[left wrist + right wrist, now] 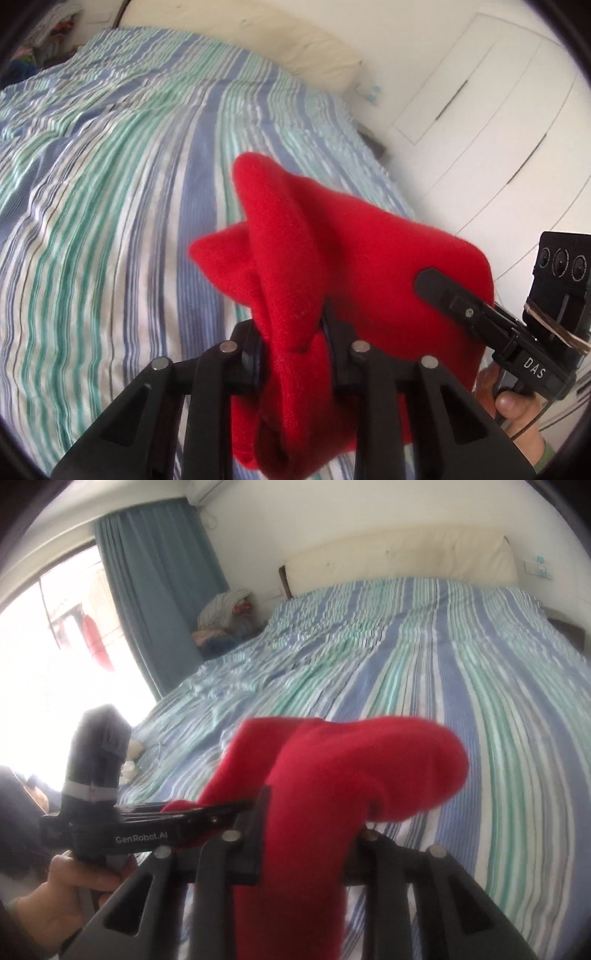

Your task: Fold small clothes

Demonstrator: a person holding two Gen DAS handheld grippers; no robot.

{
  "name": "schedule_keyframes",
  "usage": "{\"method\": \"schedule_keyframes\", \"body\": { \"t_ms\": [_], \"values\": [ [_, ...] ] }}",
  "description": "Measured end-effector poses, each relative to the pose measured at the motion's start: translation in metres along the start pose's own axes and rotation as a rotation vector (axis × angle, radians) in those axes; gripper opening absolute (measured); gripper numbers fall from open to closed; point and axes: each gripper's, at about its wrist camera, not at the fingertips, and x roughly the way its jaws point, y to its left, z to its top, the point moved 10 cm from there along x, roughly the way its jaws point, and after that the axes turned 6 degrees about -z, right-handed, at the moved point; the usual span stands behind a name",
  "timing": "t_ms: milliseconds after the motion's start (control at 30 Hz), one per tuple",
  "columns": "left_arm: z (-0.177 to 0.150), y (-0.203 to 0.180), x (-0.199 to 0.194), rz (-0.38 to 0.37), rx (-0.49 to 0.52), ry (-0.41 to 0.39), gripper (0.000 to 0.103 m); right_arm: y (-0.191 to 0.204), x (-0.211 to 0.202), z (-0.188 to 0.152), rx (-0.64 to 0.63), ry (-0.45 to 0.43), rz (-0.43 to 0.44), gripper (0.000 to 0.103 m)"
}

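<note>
A red fleece garment hangs bunched above the striped bed, held between both grippers. In the left wrist view my left gripper is shut on a thick fold of it, the cloth spilling up and down past the fingers. My right gripper comes in from the right and pinches the garment's right edge. In the right wrist view the red garment fills the space between the fingers of my right gripper, which is shut on it. My left gripper reaches in from the left and clamps the same cloth.
The bed with a blue, green and white striped sheet spreads below. Its cream headboard is at the far end. A white wardrobe stands right, and a blue curtain, a bright window and a pile of clothes are left.
</note>
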Motion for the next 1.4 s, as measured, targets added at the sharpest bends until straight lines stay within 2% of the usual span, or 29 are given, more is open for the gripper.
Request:
{"method": "schedule_keyframes", "body": {
  "t_ms": [100, 167, 200, 233, 267, 300, 367, 433, 467, 567, 633, 733, 800, 900, 1000, 1400],
  "values": [
    [-0.015, -0.025, 0.008, -0.023, 0.003, 0.040, 0.039, -0.018, -0.039, 0.015, 0.031, -0.016, 0.000, 0.028],
    [-0.052, -0.019, 0.019, 0.010, -0.018, 0.092, 0.070, -0.038, -0.046, 0.004, 0.081, 0.027, -0.014, 0.037],
    [-0.077, -0.011, 0.022, 0.065, -0.008, 0.112, 0.075, -0.052, -0.048, -0.012, 0.100, 0.060, -0.041, 0.042],
    [-0.104, -0.001, 0.019, 0.142, 0.016, 0.126, 0.077, -0.067, -0.049, -0.035, 0.102, 0.110, -0.092, 0.065],
    [-0.131, 0.008, 0.015, 0.218, 0.048, 0.137, 0.077, -0.086, -0.050, -0.063, 0.091, 0.166, -0.164, 0.095],
    [-0.157, 0.014, 0.011, 0.279, 0.076, 0.151, 0.077, -0.101, -0.055, -0.093, 0.078, 0.207, -0.239, 0.103],
    [-0.195, 0.018, -0.001, 0.363, 0.095, 0.166, 0.083, -0.128, -0.080, -0.151, 0.066, 0.250, -0.355, 0.103],
    [-0.215, 0.010, -0.014, 0.414, 0.125, 0.141, 0.093, -0.130, -0.106, -0.194, 0.081, 0.265, -0.422, 0.103],
    [-0.219, 0.004, -0.019, 0.447, 0.160, 0.118, 0.100, -0.123, -0.117, -0.208, 0.084, 0.256, -0.438, 0.103],
    [-0.226, -0.005, -0.024, 0.547, 0.272, 0.056, 0.103, -0.092, -0.146, -0.234, 0.054, 0.215, -0.473, 0.103],
    [-0.237, 0.003, -0.014, 0.616, 0.293, 0.098, 0.103, -0.082, -0.149, -0.245, 0.036, 0.197, -0.522, 0.103],
    [-0.245, 0.009, -0.005, 0.683, 0.318, 0.124, 0.103, -0.085, -0.128, -0.275, 0.079, 0.254, -0.537, 0.103],
    [-0.245, 0.010, -0.006, 0.674, 0.305, 0.123, 0.103, -0.091, -0.110, -0.289, 0.099, 0.289, -0.553, 0.103],
    [-0.247, 0.019, -0.006, 0.625, 0.224, 0.146, 0.103, -0.092, -0.110, -0.289, 0.070, 0.272, -0.583, 0.103],
    [-0.249, 0.022, -0.006, 0.582, 0.174, 0.154, 0.103, -0.094, -0.112, -0.290, 0.080, 0.269, -0.575, 0.103],
    [-0.256, 0.021, -0.003, 0.577, 0.172, 0.148, 0.103, -0.091, -0.114, -0.292, 0.071, 0.249, -0.587, 0.103]
  ]
}}
